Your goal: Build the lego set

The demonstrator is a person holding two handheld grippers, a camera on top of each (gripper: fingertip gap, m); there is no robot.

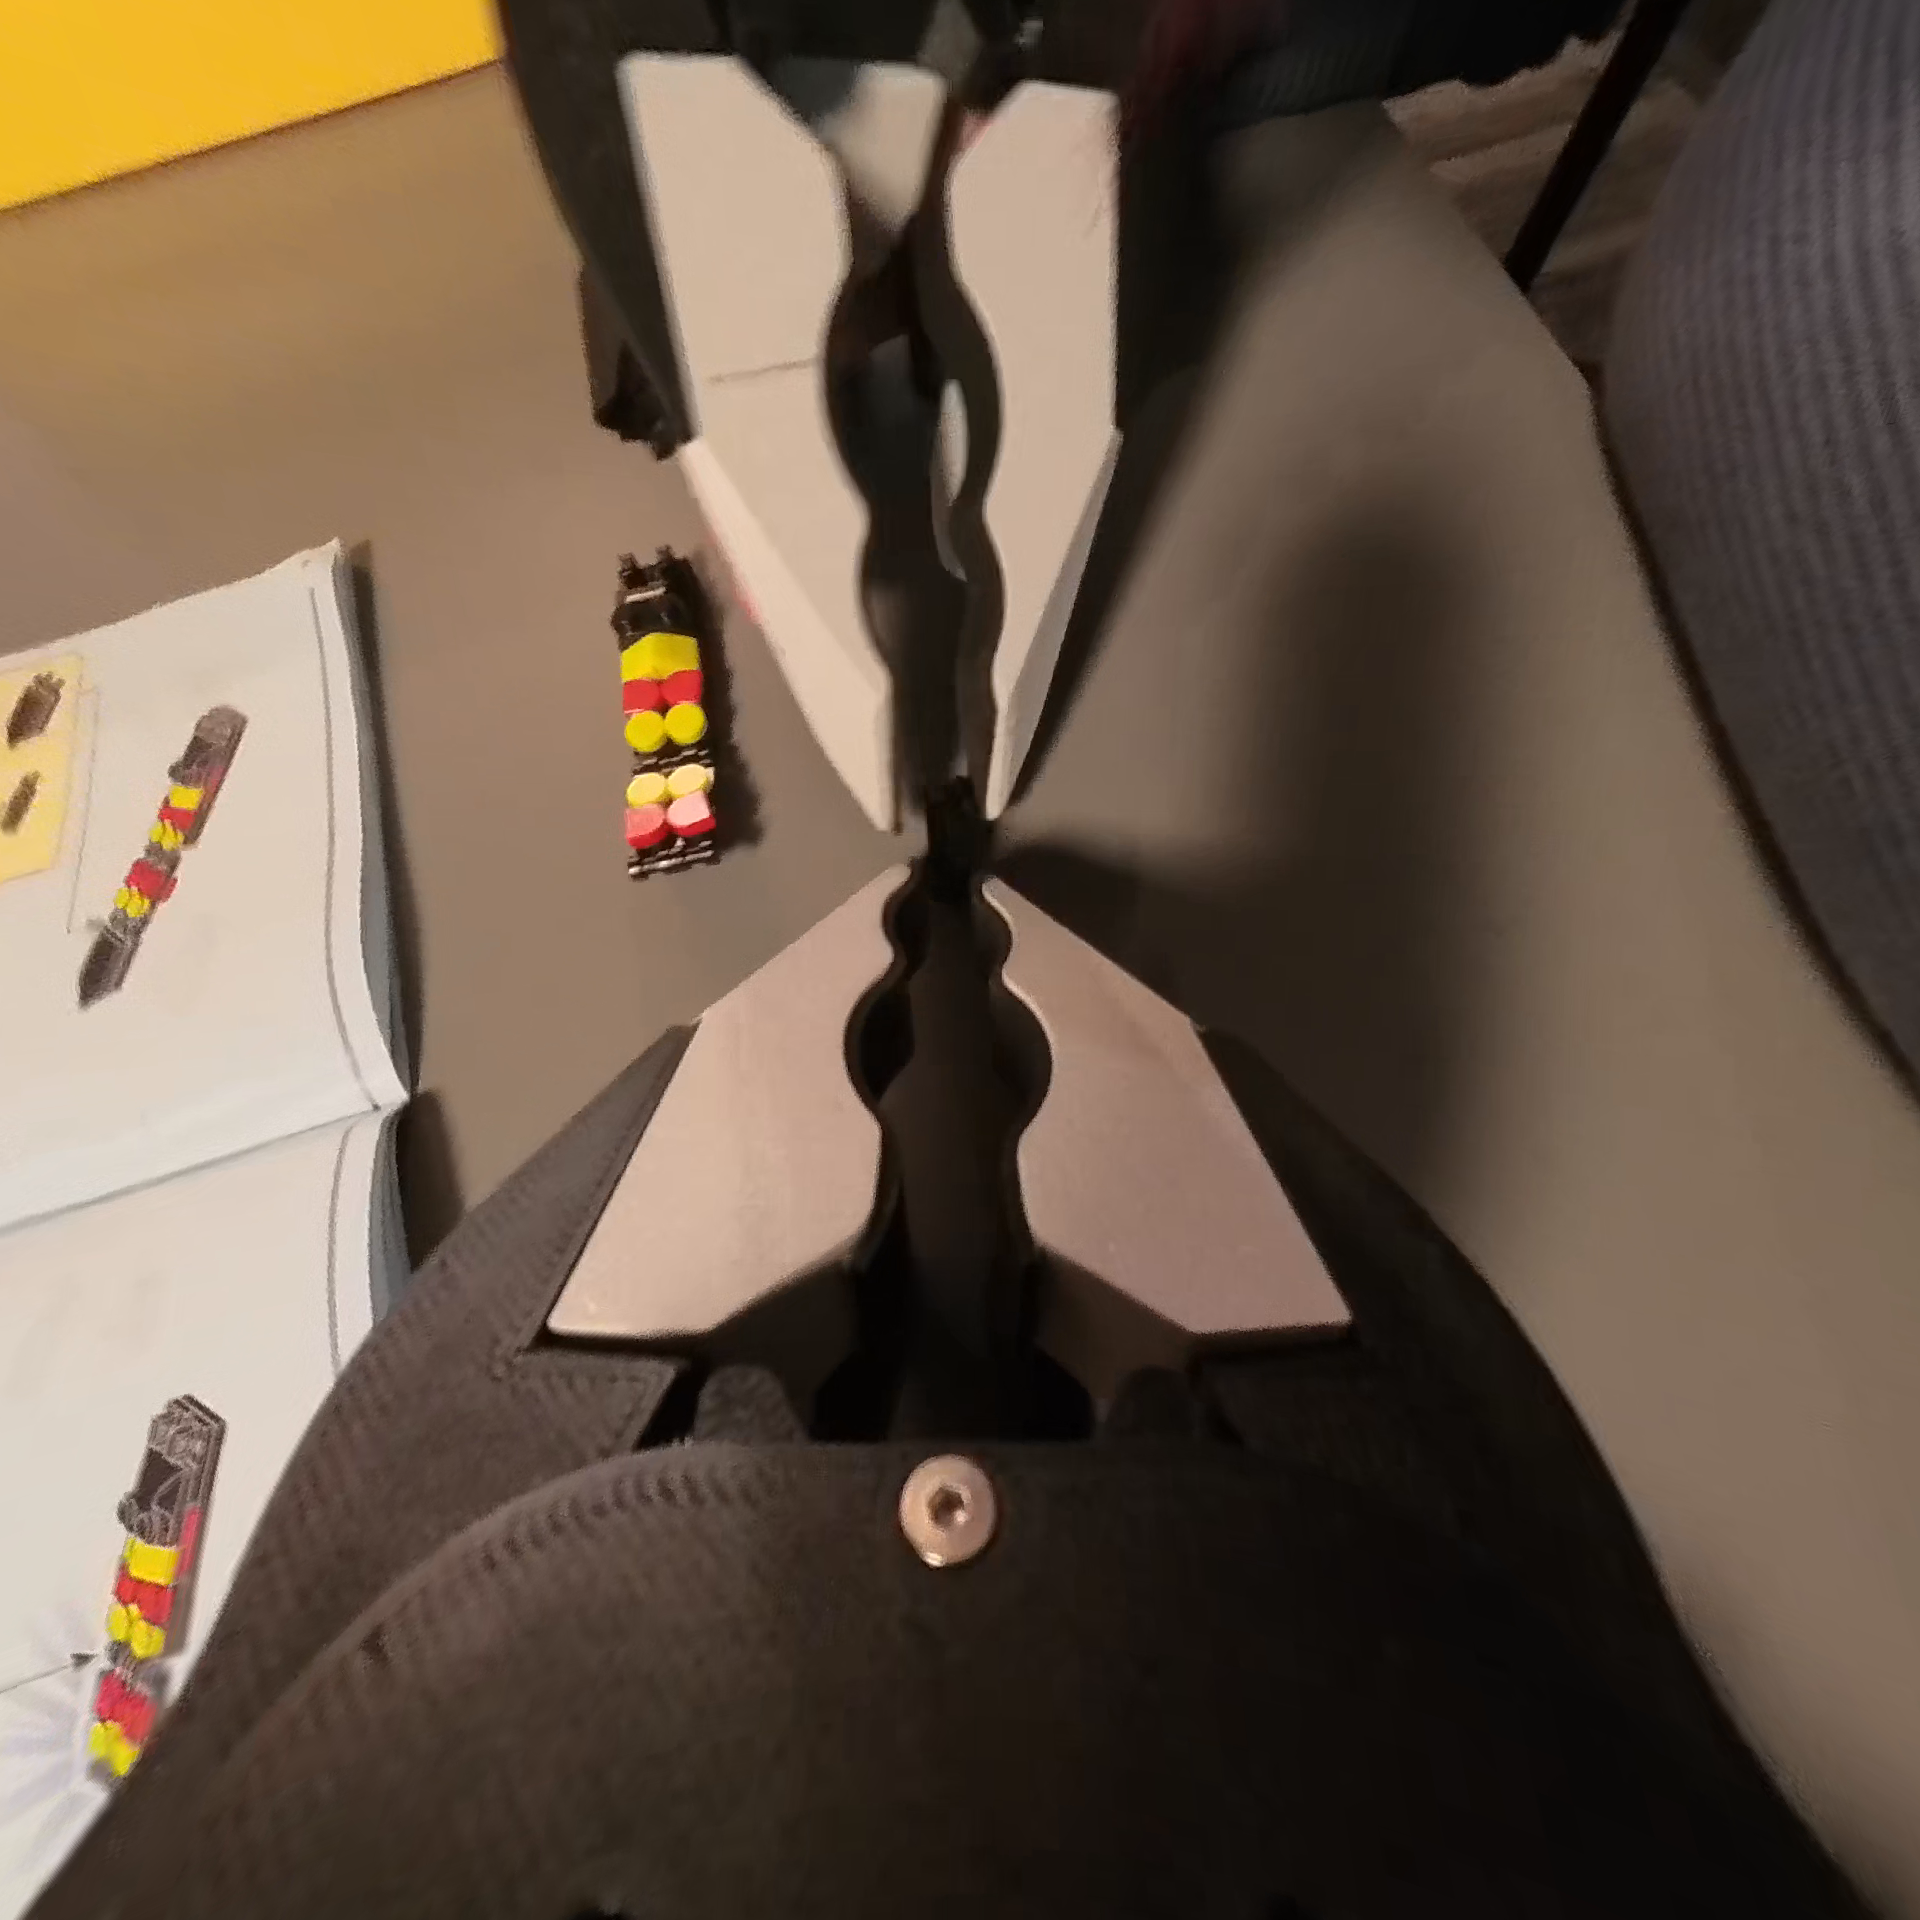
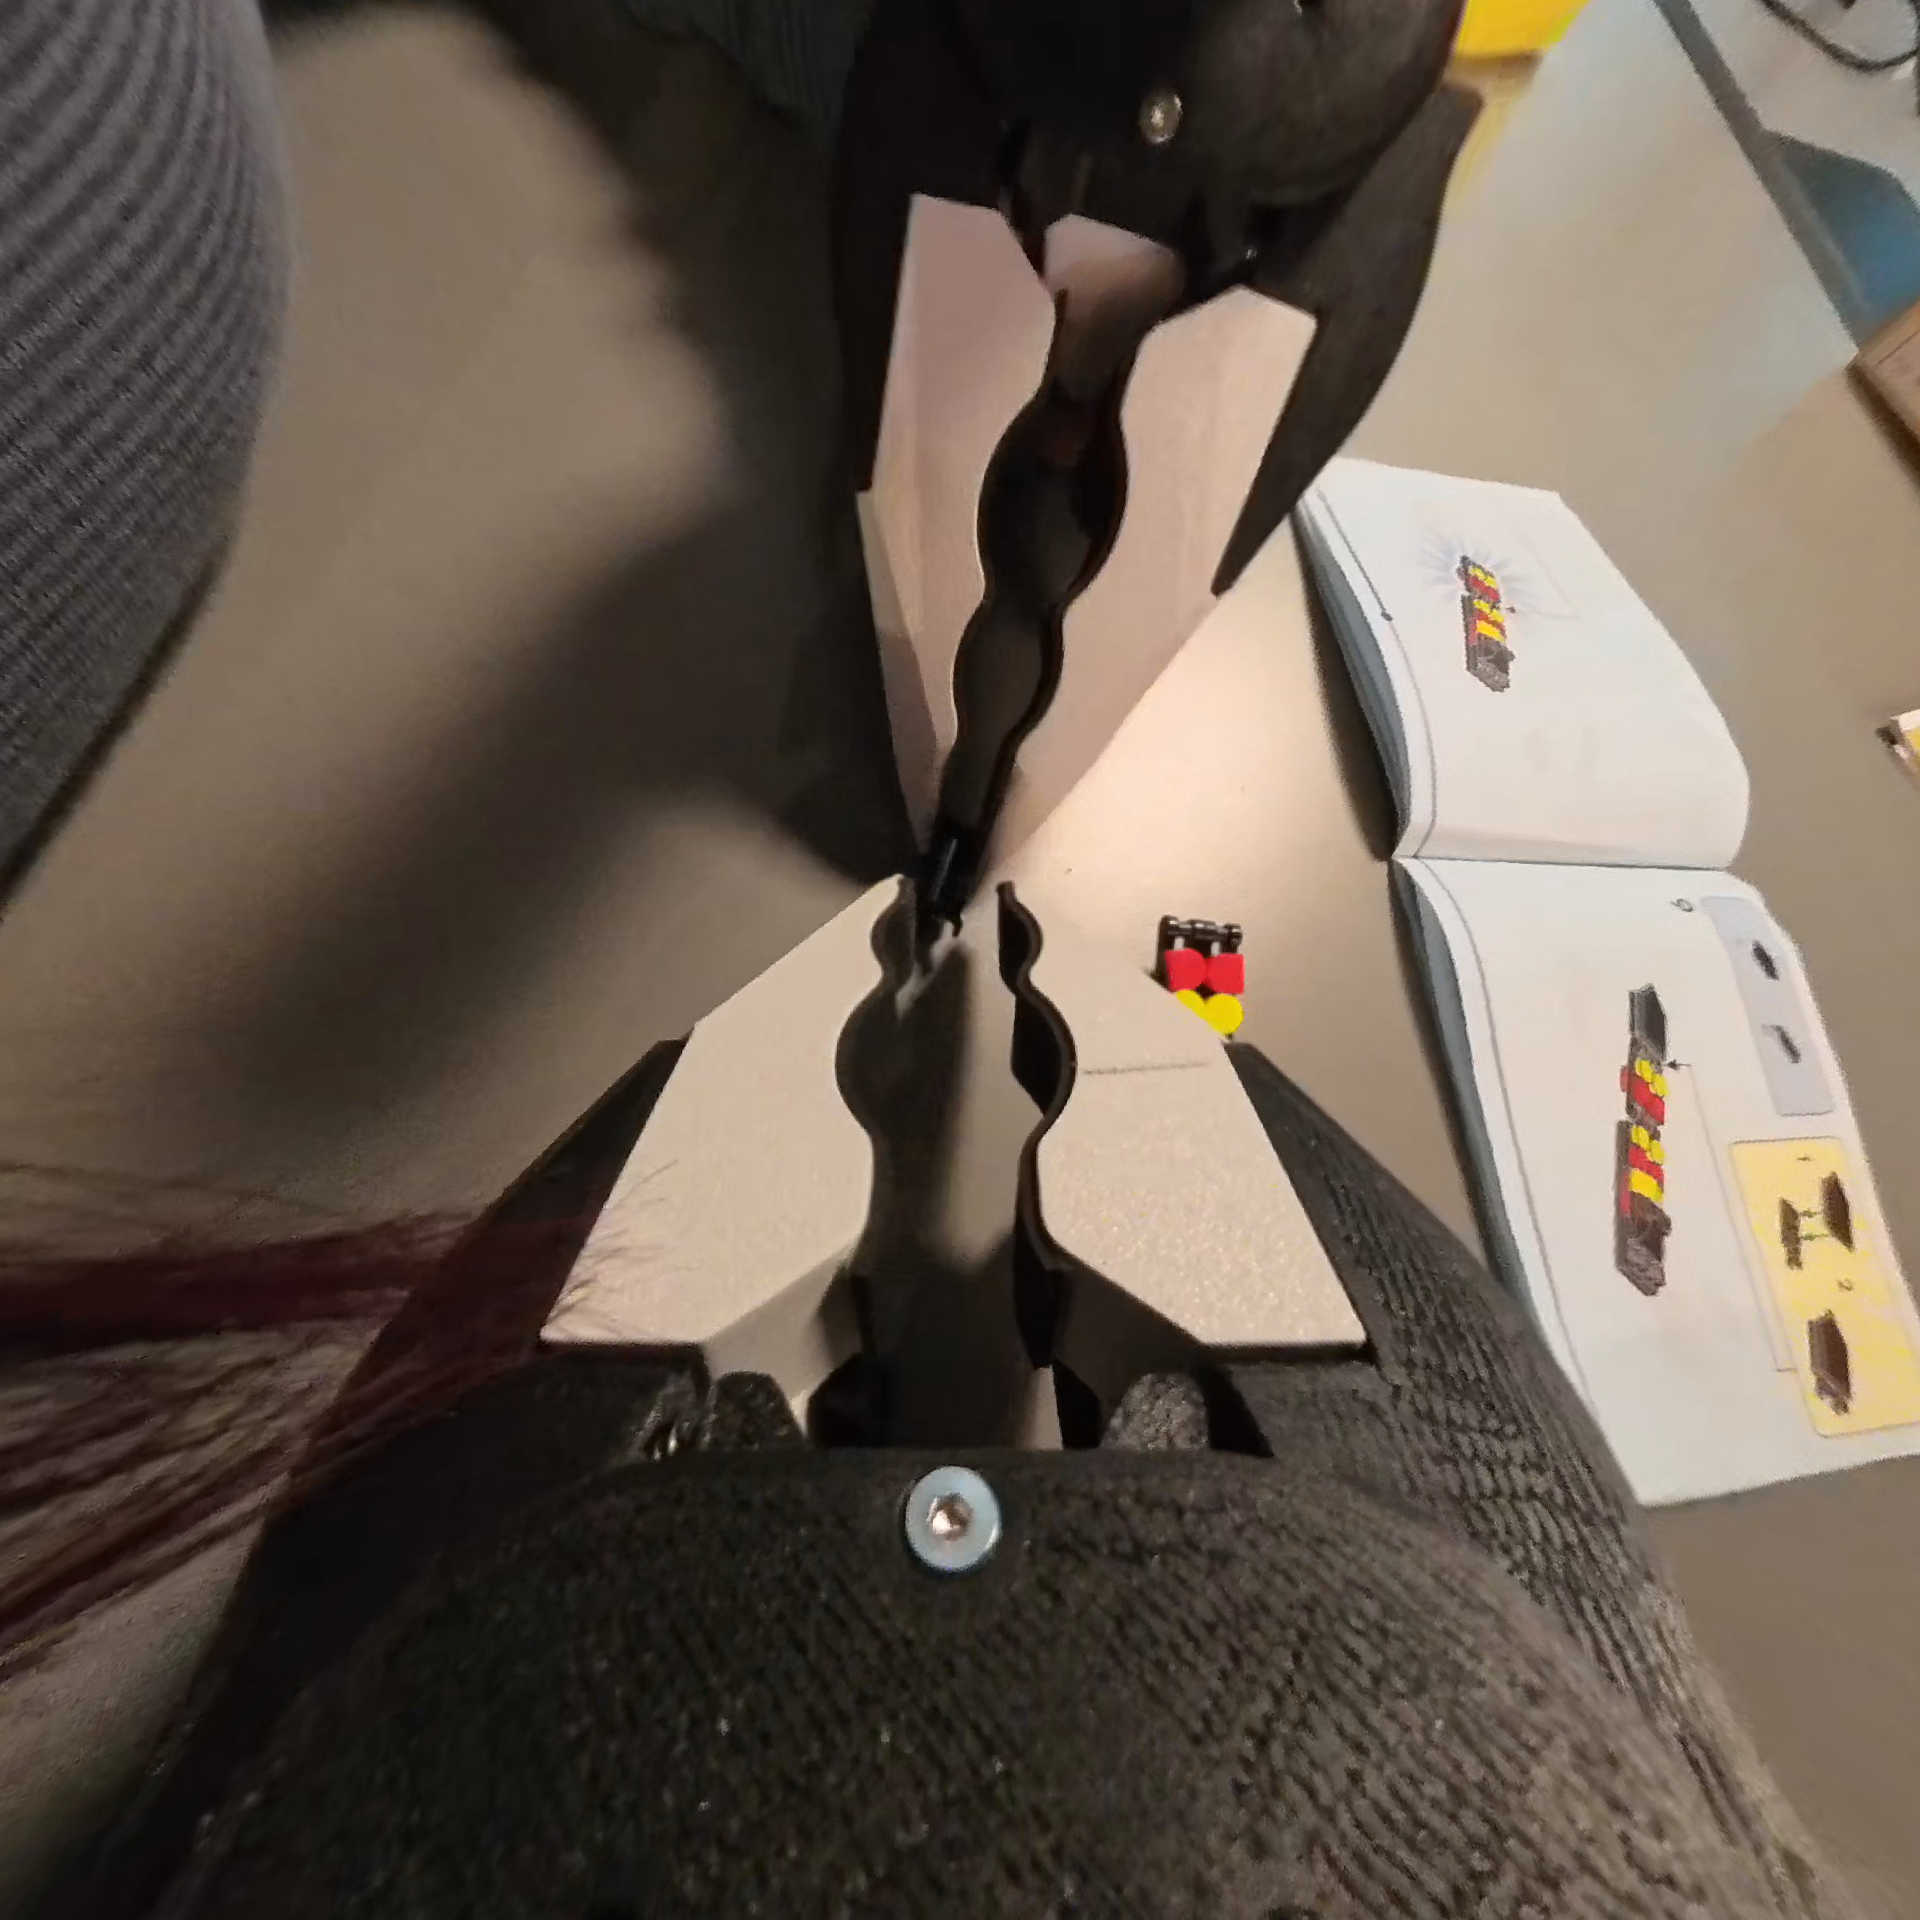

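Grey-brown tabletop [image 1: 1351,831] below, both tools meeting tip to tip above it.

Small black Lego piece [image 2: 943,878] caught right at the meeting point, raised off the surface, upright along the line between the two tools. Probably held in the air like this so that a second tiny part can be pushed onto it end-on; too dark and small to tell whether one element or two.

Left gripper [image 1: 948,883] clenched on the piece at its very fingertips, judging by how the tips converge on it in the right wrist view. Pinched at the tip only, likely to leave the free end exposed.

Right gripper [image 2: 951,896] facing it head-on, jaws a little apart: one fingertip against the piece's lower end, a sliver of light before the other. Seemingly steadying or aligning rather than squeezing.

Partly built model [image 1: 670,727] flat on the table, ahead and to the left of the left gripper's tips: a black strip with yellow and red studs. Presumably parked within reach, waiting for the sub-part.

Instruction booklet [image 1: 208,831] open farther left of that tool, pages showing the same strip. Beyond it, ahead and far left, a yellow panel [image 1: 208,83].

Ribbed grey fabric [image 1: 1818,520] off to the right of the left gripper, nature unclear.
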